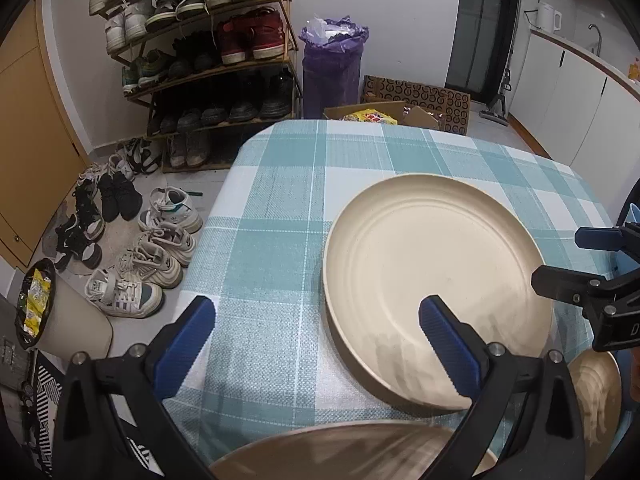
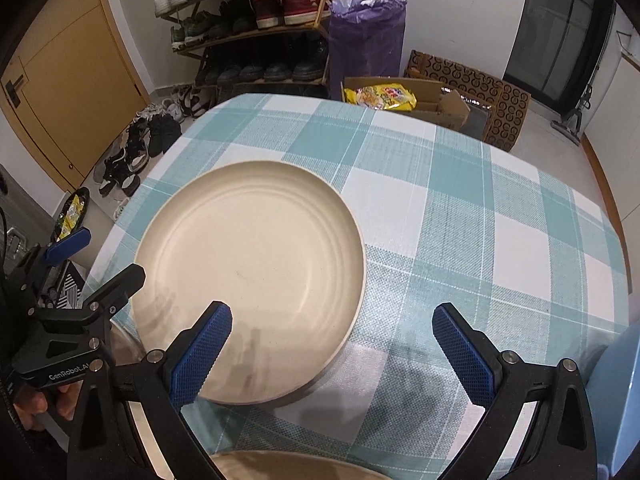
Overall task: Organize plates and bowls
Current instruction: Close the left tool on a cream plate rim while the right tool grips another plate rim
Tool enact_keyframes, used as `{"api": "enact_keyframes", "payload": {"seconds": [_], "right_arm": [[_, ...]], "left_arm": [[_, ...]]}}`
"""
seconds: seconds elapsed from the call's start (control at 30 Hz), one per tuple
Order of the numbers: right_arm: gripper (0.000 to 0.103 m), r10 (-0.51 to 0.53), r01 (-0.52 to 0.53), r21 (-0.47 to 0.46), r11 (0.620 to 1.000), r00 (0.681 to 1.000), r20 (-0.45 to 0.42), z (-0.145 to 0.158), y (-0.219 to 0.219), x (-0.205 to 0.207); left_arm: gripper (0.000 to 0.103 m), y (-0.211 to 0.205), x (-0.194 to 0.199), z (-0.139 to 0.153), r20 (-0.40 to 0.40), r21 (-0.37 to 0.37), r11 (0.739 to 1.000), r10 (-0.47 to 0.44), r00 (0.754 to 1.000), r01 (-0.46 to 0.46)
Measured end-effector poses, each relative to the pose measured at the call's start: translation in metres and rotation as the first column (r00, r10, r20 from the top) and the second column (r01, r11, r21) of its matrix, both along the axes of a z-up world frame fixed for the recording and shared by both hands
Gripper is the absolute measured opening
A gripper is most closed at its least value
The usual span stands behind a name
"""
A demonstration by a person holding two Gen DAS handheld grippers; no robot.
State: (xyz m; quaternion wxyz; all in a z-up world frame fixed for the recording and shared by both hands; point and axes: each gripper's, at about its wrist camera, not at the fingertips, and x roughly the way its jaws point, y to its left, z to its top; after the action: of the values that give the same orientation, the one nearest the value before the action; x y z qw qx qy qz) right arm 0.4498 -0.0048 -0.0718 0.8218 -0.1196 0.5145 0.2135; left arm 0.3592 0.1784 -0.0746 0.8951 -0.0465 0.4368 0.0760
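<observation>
A large cream plate (image 2: 248, 280) lies flat on the teal-and-white checked tablecloth (image 2: 460, 208), at about 10 o'clock from the right gripper (image 2: 332, 348) and 2 o'clock from the left gripper (image 1: 316, 344). Both tools are spread wide and hold nothing; the right gripper's left pad hangs over the plate's near rim, the left gripper's right pad over its near side. A second cream dish (image 1: 344, 452), blurred, shows at 6 o'clock in the left view, and part of another (image 1: 596, 396) at 4 o'clock; whether these are plates or bowls cannot be told. Beyond the table, a shoe rack (image 1: 200, 52) stands at 11 o'clock, a purple-bagged bin (image 1: 332, 64) at 12. The work looks to be at an early stage, with the big plate seemingly serving as the base of a stack. The next move likely calls for one gripper to close on the rim of a near dish, lift it level and set it squarely onto the plate.
</observation>
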Motion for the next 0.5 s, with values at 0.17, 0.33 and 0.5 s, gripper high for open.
{"api": "enact_keyframes", "payload": {"seconds": [0.17, 0.33, 0.5], "right_arm": [[0.103, -0.011, 0.011, -0.012, 1.0, 1.0, -0.027, -0.012, 0.002, 0.006], [0.095, -0.034, 0.032, -0.028, 0.999, 0.998, -0.048, -0.022, 0.002, 0.014], [0.086, -0.056, 0.055, -0.017, 0.998, 0.995, -0.081, -0.03, -0.001, 0.02]], "left_arm": [[0.1, 0.002, 0.006, -0.008, -0.016, -0.005, 1.0, -0.004, 1.0, 0.004], [0.095, 0.005, 0.012, -0.015, -0.039, -0.031, 1.0, 0.001, 0.999, -0.002], [0.093, 0.006, 0.015, -0.019, -0.047, -0.045, 0.999, -0.003, 0.999, 0.001]]}}
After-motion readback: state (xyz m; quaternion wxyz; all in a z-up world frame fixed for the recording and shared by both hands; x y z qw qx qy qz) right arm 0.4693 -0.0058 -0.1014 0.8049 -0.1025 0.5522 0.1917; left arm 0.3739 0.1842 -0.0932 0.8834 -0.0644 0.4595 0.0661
